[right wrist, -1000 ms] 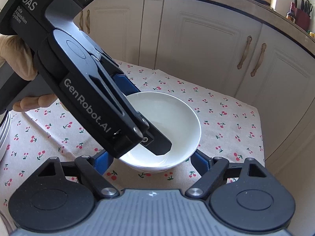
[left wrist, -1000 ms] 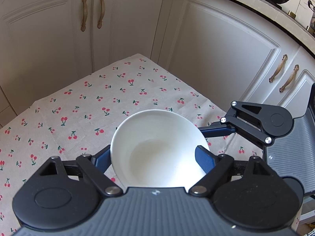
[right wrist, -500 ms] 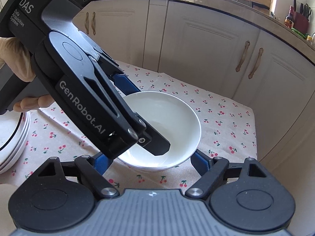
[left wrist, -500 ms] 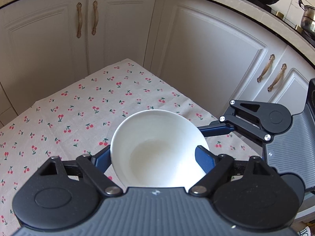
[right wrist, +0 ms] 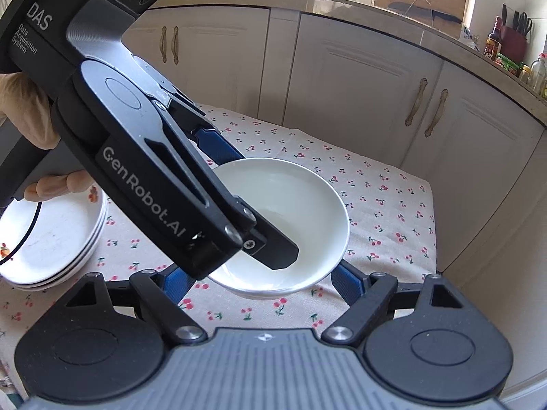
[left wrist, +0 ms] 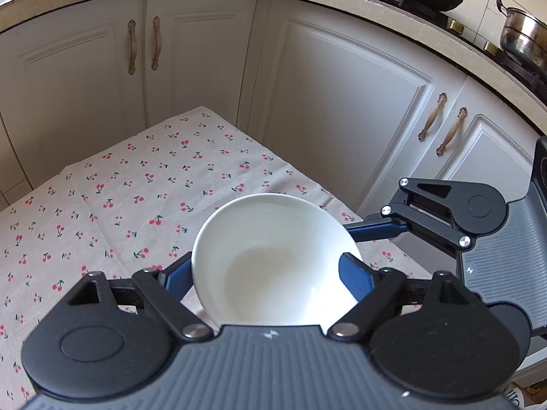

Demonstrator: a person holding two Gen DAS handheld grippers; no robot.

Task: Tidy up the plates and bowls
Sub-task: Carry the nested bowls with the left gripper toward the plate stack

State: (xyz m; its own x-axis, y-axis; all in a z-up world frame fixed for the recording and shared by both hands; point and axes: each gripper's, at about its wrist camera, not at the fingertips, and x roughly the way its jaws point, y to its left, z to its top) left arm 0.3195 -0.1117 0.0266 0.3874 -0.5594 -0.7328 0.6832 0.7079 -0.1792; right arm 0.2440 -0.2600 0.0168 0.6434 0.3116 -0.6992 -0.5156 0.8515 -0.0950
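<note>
While my left gripper (left wrist: pixel 270 275) pinches the bowl (left wrist: pixel 273 259) by its rim, right gripper (right wrist: pixel 259 276) spread empty, a tilt could slip it onto the tablecloth (left wrist: pixel 136 188).

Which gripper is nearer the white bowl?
Left. The left gripper is on the white bowl, one finger inside, one outside the rim. The right gripper sits just below, open jaws flanking its near side.

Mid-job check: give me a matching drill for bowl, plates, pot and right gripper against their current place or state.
1 bowl
2 plates
3 pot
4 right gripper

A on the stove
B open
C pinched in the left gripper
D stacked on the cloth

Pairs: 1-C, 2-D, 3-A, 4-B
</note>
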